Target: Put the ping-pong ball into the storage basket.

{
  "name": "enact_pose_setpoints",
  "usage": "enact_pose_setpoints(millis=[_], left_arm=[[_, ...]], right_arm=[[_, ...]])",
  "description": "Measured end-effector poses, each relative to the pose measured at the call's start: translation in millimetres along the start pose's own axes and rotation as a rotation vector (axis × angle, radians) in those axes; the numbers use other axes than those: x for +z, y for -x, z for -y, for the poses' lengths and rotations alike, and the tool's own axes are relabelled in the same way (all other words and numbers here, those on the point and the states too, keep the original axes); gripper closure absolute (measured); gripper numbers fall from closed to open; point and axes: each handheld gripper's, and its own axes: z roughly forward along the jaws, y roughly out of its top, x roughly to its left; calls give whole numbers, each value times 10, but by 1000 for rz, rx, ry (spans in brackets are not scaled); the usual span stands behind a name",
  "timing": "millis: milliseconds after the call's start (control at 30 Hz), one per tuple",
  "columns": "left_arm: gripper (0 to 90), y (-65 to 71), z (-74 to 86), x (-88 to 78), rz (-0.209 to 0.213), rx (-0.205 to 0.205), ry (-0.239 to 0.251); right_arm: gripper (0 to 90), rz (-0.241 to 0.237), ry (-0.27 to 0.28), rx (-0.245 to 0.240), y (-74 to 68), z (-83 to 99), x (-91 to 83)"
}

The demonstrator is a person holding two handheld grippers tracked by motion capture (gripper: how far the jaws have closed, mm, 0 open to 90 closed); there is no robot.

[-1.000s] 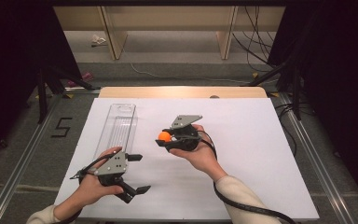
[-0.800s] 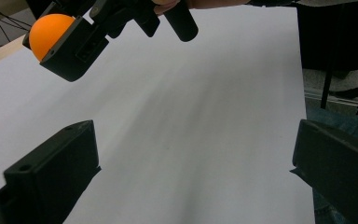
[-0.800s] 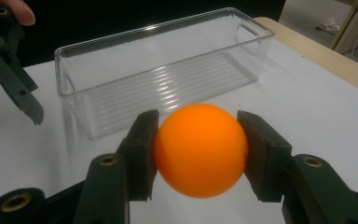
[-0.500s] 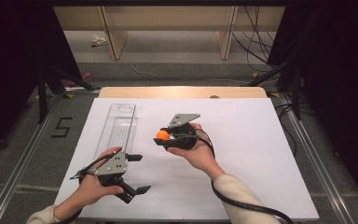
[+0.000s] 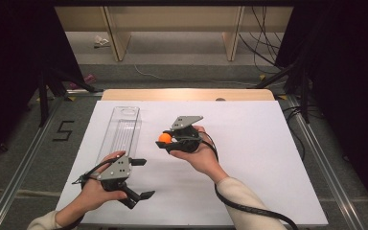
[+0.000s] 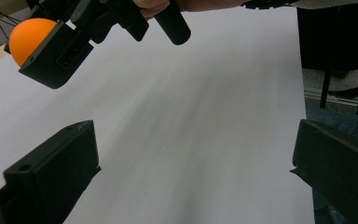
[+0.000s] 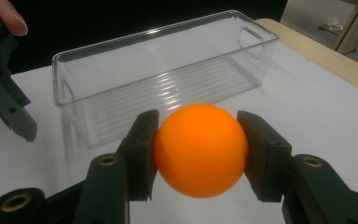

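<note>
Orange round plastic ball (image 7: 200, 149) sits clamped in the right hand-held gripper (image 5: 168, 139), just short of the clear plastic bin (image 7: 168, 74) ahead, likely its destination; the left hand-held gripper (image 5: 141, 178) gapes empty.

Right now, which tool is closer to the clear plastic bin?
Left. The left tool sits just past the clear bin's near end; the right tool, gripping the orange ball, hangs off to its side.

My desk (image 5: 268, 158) is covered in white, with a pale wooden edge (image 5: 187, 94) showing along its far side. Grey floor (image 5: 187, 72) surrounds it, marked with a black 5 (image 5: 63, 130) to my left. Beyond stand light wooden legs (image 5: 116, 43), with cables (image 5: 261, 43) trailing nearby. Black curtains (image 5: 345, 72) close in both sides.
</note>
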Motion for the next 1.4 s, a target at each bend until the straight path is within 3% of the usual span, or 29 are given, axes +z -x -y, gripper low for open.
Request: enact_pose_setpoints(millis=[1400], left_arm=[[0, 14, 2, 8, 4, 2, 0]], right_arm=[[516, -11, 21, 5, 6, -149, 145]])
